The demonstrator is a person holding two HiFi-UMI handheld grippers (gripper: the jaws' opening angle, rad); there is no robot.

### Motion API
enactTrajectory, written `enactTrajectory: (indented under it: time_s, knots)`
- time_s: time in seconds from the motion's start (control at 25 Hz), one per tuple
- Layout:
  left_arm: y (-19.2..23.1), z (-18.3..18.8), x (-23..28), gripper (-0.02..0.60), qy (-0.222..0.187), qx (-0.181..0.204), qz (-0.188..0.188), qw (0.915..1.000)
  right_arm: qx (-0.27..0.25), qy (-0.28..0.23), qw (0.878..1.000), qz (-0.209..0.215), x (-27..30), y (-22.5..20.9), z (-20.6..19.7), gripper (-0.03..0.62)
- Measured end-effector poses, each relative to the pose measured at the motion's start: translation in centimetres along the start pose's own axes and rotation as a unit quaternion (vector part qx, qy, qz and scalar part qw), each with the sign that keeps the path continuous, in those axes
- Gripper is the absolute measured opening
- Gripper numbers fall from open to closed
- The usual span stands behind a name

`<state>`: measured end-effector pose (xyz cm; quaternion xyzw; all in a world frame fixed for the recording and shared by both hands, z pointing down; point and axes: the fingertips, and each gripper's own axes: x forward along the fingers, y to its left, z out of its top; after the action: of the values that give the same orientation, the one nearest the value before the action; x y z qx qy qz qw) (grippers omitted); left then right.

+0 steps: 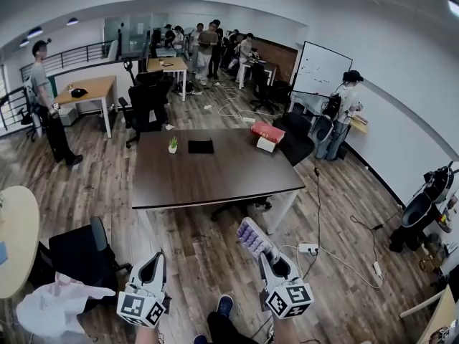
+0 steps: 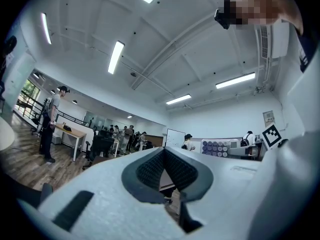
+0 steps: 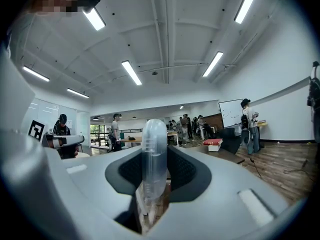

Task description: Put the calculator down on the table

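1. Closest in, the left claw [image 1: 153, 258] has its jaws together with nothing between them. It hangs over the wood floor [image 1: 193, 249], just above the person's shoe [image 1: 224, 305].
2. Beside it, the right claw [image 1: 268, 259] is clamped on the calculator [image 1: 254, 239]. The calculator is in the air over the floor, short of the table's [image 1: 215, 170] near edge and toward its near right corner. It has not yet been set down.
3. Only the calculator's rear end sits in the jaws, and the keyed face juts well forward. With so small a hold, I judge that a knock against the table edge could twist it loose.
4. A power strip [image 1: 308, 248] and loose cables lie on the floor just off the near right corner. A foot catching them on the way in could jolt the claw.
5. The table's near half is bare, which leaves plenty of room. Opening the jaws before the calculator has passed the near edge, or from too high, would drop it on the floor or make it land hard.
6. Along the far edge stand a small plant [image 1: 173, 145] and a flat black item [image 1: 201, 146], with a red book [image 1: 268, 131] at the far right corner. Overreaching could bump them.
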<state>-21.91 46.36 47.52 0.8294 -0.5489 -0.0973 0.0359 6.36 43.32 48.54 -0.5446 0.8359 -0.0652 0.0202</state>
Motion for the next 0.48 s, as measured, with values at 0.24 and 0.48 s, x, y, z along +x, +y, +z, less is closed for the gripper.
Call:
enactTrajectory:
  time_s: [0.24, 0.48]
  knots:
    - [1.1, -0.3, 4.2, -0.005, 0.007, 0.011, 0.001, 0.9999, 0.002, 0.002, 1.000, -0.002, 3.9, -2.6, 0.0, 0.117]
    - [2.5, -1.1, 10.0, -0.005, 0.009, 0.020, 0.003, 0.9998, 0.003, 0.001, 1.000, -0.008, 8.6, -6.3, 0.0, 0.118]
